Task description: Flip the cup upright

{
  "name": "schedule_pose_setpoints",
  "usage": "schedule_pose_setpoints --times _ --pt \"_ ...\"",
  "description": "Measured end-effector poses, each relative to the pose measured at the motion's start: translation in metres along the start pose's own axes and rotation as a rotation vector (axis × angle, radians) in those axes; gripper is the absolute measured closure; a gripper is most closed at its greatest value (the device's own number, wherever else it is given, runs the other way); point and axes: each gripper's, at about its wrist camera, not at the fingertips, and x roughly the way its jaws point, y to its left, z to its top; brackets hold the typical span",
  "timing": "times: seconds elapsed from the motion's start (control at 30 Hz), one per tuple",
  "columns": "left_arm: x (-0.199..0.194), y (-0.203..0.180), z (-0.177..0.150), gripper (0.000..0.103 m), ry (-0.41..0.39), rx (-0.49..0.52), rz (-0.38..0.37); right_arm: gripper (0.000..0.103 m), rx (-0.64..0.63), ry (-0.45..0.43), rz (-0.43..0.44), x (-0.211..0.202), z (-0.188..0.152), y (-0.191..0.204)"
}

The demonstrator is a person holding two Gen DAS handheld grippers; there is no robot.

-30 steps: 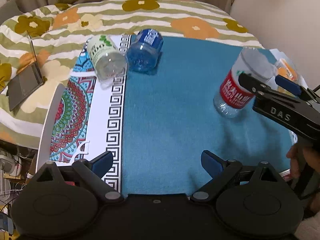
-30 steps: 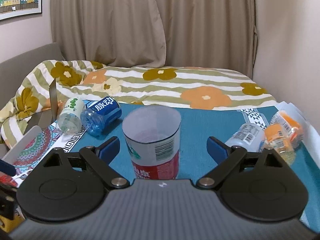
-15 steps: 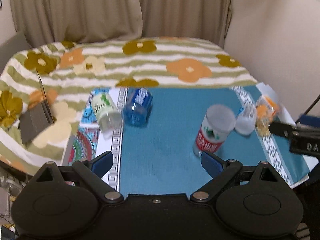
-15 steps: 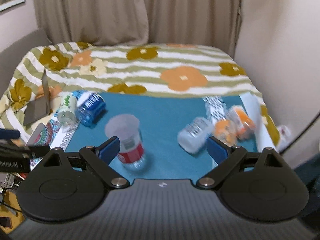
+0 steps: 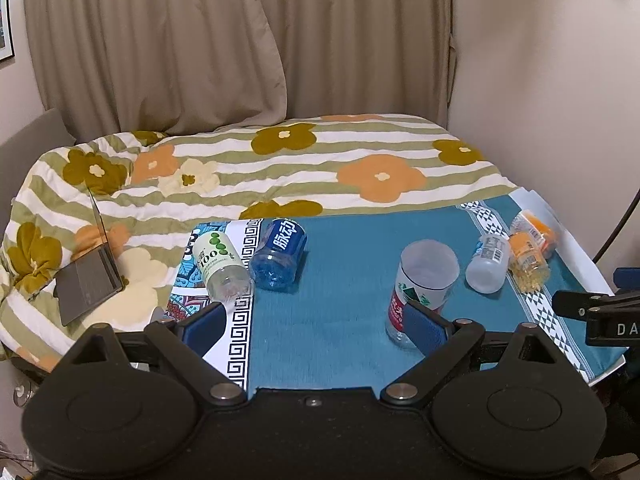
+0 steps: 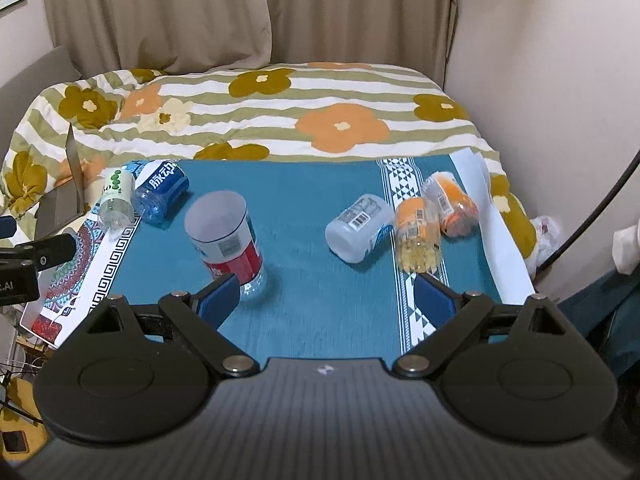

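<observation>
A cut-bottle cup with a red label [image 5: 420, 284] [image 6: 226, 240] stands upright, open end up, on the blue cloth [image 5: 328, 312] [image 6: 304, 200]. Several other cut-bottle cups lie on their sides: a green-labelled one [image 5: 218, 266] [image 6: 116, 200] and a blue one [image 5: 280, 254] [image 6: 160, 192] at the left, a clear one [image 5: 486, 266] [image 6: 358, 226] and two orange ones [image 5: 528, 258] [image 6: 418, 232] at the right. My left gripper [image 5: 316, 324] and right gripper [image 6: 326, 298] are both open, empty and held back from the cups.
A flowered striped blanket [image 5: 280, 160] covers the bed behind the cloth. An open laptop [image 5: 90, 276] lies at the left. A patterned mat [image 5: 236, 320] borders the cloth's left side. Curtains and a wall stand behind.
Both grippers have pulled back and up from the cloth. The right gripper, earlier open around the red-labelled cup, is now well clear of it. The cup stays upright.
</observation>
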Motion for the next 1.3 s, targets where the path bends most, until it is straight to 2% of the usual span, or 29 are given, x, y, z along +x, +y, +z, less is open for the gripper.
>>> schedule_pose_setpoints --times 0.6,1.3 --pt "-0.003 -0.0023 0.0004 0.006 -0.026 0.027 -0.004 0.0 0.017 0.008 -0.011 0.0018 -0.0017 -0.0045" --pt "0.0007 -0.0035 0.001 0.006 -0.02 0.032 -0.001 0.0 0.022 0.018 -0.006 0.006 -0.0032 -0.0013"
